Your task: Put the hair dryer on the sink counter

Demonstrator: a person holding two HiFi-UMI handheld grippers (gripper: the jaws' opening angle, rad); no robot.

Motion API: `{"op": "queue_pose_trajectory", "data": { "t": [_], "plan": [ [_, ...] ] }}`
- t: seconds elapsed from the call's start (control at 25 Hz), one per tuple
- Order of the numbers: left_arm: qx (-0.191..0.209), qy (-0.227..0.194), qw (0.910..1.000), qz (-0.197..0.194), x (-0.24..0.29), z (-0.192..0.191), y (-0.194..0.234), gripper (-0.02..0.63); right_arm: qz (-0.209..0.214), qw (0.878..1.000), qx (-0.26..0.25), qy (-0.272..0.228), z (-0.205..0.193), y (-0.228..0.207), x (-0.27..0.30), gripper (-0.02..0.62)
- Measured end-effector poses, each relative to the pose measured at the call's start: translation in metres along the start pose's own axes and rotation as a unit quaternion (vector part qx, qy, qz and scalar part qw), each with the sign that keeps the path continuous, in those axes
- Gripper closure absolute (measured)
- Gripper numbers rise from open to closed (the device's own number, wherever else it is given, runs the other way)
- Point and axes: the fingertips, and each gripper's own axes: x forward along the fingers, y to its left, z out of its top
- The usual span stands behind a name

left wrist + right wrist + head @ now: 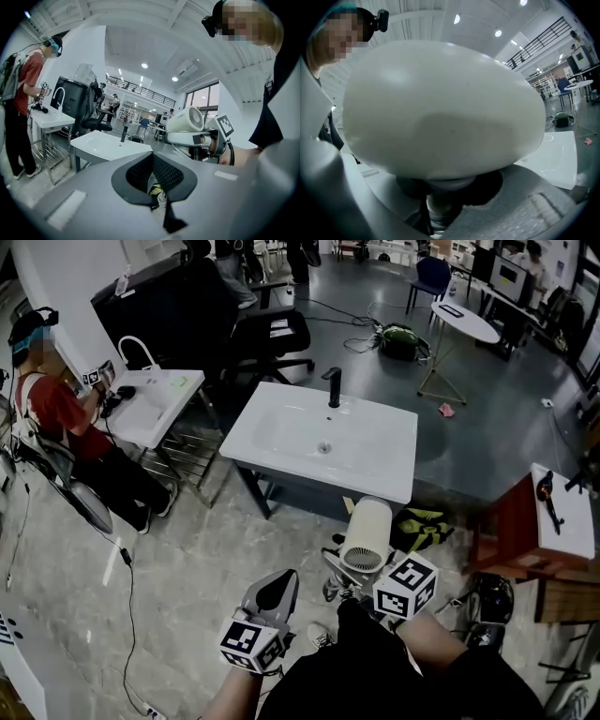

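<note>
Cream hair dryer (367,535), one, white sinks (272,439), two

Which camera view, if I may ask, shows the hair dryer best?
The left gripper view: the hair dryer shows clearly side-on. The head view shows its rear grille from above; the right gripper view only its close, blurred body.

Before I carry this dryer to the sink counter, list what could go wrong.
The right tongs grip the hair dryer only by its thin handle, under a bulky body; it might twist or slip. The basin fills most of the sink counter, so the dryer could slide in off the narrow flat rim. The faucet at the back could get knocked.
</note>
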Motion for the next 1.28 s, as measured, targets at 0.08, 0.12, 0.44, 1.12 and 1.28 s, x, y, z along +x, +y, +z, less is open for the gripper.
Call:
{"op": "queue_pose_trajectory", "data": {
  "t": [0.08, 0.12, 0.44, 1.12, 1.28],
  "plan": [
    [-0.005, 0.004, 1.0, -0.001, 0.006, 0.0, 0.0, 0.603, 0.001, 1.0, 0.002, 0.002, 0.001, -0.006, 0.002, 0.449],
    [-0.006, 0.005, 1.0, 0.0, 0.008, 0.0, 0.0, 0.603, 0.002, 1.0, 0.003, 0.003, 0.002, -0.01, 0.004, 0.449],
    [-0.003, -0.002, 0.9996, 0.028, 0.031, 0.017, 0.028, 0.603, 0.023, 1.0, 0.008, 0.01, 0.017, -0.041, 0.035, 0.449],
    [-0.029, 0.002, 0.9982, 0.052, 0.098, 0.034, 0.083, 0.603, 0.042, 0.998, 0.007, 0.04, 0.042, -0.115, 0.095, 0.449],
    [-0.036, 0.005, 0.9978, 0.056, 0.116, 0.037, 0.093, 0.603, 0.046, 0.998, 0.008, 0.048, 0.046, -0.134, 0.107, 0.449]
  ]
}}
